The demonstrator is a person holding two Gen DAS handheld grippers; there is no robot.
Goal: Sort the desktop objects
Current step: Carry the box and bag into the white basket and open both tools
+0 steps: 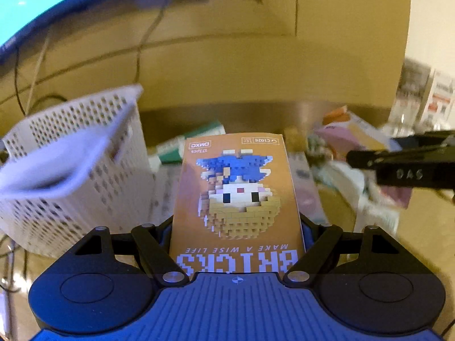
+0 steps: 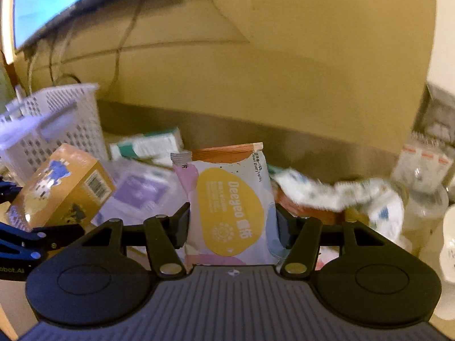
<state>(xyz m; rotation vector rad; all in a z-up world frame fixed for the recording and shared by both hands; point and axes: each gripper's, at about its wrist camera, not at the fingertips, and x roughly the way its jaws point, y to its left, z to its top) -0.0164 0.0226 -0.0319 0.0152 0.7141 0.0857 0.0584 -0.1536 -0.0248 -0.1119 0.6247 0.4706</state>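
The left gripper [image 1: 236,227] pinches an orange bricks box [image 1: 236,196] between its fingers, held above the table just right of the white basket [image 1: 71,170] — whether anything lies in the basket cannot be told. The right gripper [image 2: 231,227] pinches a wipes pack [image 2: 230,207] above a blurred clutter of packets [image 2: 148,145] — the box [image 2: 62,187] shows at its left, near the basket [image 2: 57,122].

orange bricks box [image 1: 236,196], pastel wipes pack [image 2: 230,207], both lifted

Tan surface [image 2: 312,130] carries a white perforated basket [image 2: 68,119] at left. Beside it lie a green-white box [image 2: 150,145], blurred packets [image 2: 327,190] and clear bottles [image 2: 423,182].
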